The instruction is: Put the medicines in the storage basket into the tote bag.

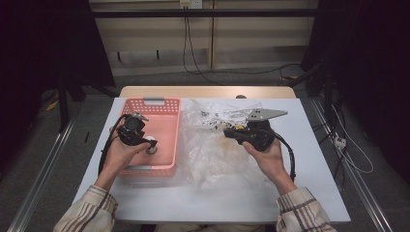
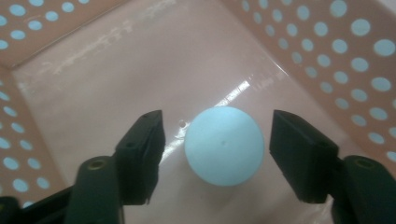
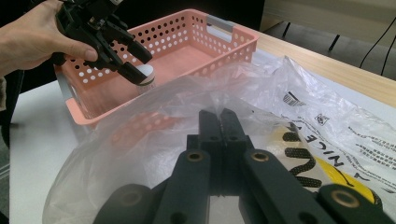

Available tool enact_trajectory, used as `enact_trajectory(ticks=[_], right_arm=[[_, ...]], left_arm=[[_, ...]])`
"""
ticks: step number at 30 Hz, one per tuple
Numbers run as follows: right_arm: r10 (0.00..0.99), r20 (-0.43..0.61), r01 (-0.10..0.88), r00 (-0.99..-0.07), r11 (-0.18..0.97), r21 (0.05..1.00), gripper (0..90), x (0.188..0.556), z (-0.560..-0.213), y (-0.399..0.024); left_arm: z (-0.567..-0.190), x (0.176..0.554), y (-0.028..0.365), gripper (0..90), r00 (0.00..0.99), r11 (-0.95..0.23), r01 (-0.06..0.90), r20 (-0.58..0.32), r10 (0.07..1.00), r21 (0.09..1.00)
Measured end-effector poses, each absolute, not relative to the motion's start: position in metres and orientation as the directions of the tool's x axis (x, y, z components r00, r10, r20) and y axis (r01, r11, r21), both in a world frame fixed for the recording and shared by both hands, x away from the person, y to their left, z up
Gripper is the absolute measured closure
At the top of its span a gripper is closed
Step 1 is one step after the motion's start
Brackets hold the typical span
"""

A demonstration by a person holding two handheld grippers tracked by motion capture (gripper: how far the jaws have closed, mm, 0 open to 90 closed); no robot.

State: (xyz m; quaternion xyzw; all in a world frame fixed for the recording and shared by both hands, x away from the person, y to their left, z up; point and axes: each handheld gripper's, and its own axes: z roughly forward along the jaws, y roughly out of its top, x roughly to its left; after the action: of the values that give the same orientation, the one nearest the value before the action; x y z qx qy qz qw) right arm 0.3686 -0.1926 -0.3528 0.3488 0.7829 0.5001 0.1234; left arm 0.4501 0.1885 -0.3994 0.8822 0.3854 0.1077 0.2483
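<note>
The white ball (image 2: 224,145) sits on the floor of the pink basket (image 2: 116,70), squarely between the left gripper's (image 2: 217,149) spread jaws, apparently untouched on both sides. The right gripper (image 3: 220,122) is clenched on the clear plastic bag (image 3: 261,93), well apart.

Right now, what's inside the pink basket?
One pale ball sits on the floor of the pink basket, between the open jaws of the left gripper, pads not touching it. The hand and gripper cover part of the basket floor in the high view.

clearance: basket (image 1: 159,121) walls hem left tool (image 2: 217,144) (ball (image 2: 224,145) between) | right: plastic bag (image 1: 217,150) sprawls
</note>
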Motion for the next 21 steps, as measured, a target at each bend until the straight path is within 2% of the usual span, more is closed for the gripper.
enact_trajectory(ticks=[9, 21], right_arm=[[0.671, 0.153, 0.421, -0.725, 0.256, 0.870, 90.0, 0.3678, -0.3516, -0.1924], [0.674, 0.157, 0.426, -0.722, 0.255, 0.868, 90.0, 0.3689, -0.3528, -0.1924]], left_arm=[[-0.4058, 0.4545, 0.1837, 49.6, 0.707, -0.625, 0.628, -0.006, 0.707, 0.463], [-0.4019, 0.4548, 0.1897, 51.0, 0.700, -0.596, 0.625, -0.022, 0.714, 0.504]])
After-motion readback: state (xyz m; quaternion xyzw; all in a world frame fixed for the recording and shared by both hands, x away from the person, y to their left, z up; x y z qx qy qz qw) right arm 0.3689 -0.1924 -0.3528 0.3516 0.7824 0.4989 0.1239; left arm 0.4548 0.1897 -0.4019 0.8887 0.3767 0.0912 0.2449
